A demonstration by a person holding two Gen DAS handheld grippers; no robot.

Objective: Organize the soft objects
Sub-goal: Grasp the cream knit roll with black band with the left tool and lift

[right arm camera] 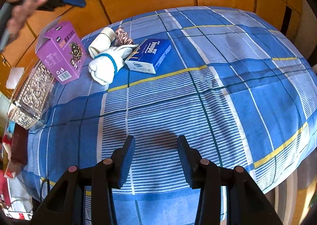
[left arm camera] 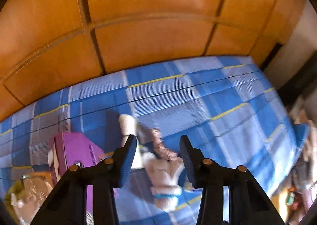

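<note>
Soft items clustered upper left of right wrist view on bed point(right arm camera: 218, 86): white sock point(right arm camera: 105, 64), cream roll point(right arm camera: 101, 41), scrunchie point(right arm camera: 123, 36), tissue pack point(right arm camera: 148, 54). None sorted yet; all left. Left tongs point(left arm camera: 158, 157) apart, empty, above sock. Right tongs point(right arm camera: 156, 157) apart, empty.

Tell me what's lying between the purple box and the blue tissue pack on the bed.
In the right wrist view, between the purple box and the tissue pack lies a white glove with a blue cuff band; behind it are a cream roll and a pink scrunchie.
</note>
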